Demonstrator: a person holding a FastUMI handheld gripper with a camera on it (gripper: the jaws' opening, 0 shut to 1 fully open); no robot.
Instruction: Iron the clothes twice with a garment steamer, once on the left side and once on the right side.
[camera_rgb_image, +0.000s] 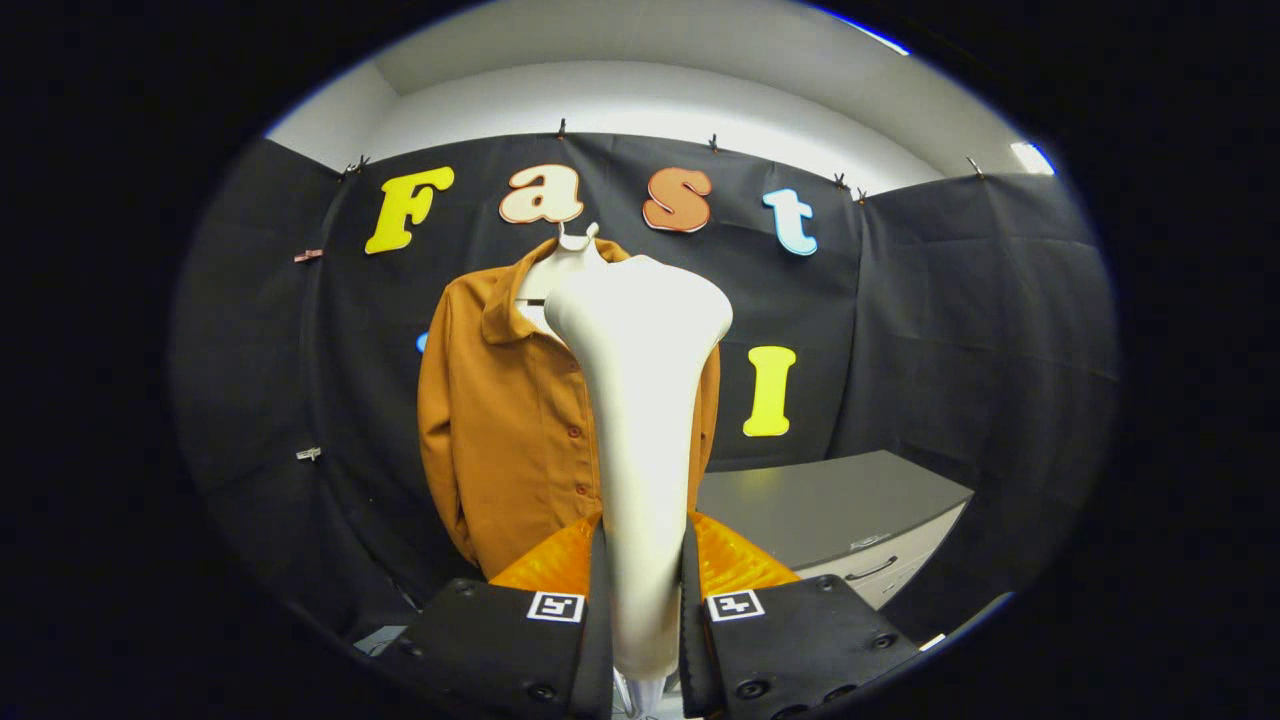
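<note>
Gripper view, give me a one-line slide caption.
Gripper shut on white garment steamer, held upright before a brown shirt on a hanger.

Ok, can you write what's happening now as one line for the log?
gripper: shut on white plastic garment steamer | fingers: both press its handle | steamer: upright, head ahead of brown buttoned shirt | shirt: on hanger

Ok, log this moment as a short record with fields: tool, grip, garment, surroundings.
tool: white steamer, upright, its head hiding part of the shirt front
grip: gripper shut on the steamer handle, a finger on each side
garment: brown shirt, buttoned, on a white hanger against the black wall, beyond the fingers
contact: cannot tell whether the steamer head touches the shirt
surroundings: grey cabinet with drawers, beside the shirt
</note>
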